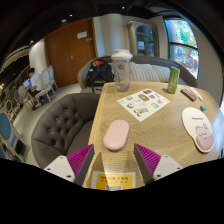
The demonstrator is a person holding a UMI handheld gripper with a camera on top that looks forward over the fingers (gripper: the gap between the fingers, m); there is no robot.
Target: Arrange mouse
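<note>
One smooth oval pink mouse just ahead of open claw.

gripper | jaws wide apart | holding nothing | level

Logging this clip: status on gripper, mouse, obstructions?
Hand-held gripper open, empty. Pink mouse on table, just ahead between the fingers, untouched. Nothing in the way.

Pink mouse on wooden table, just ahead of open tool, nothing held
</note>
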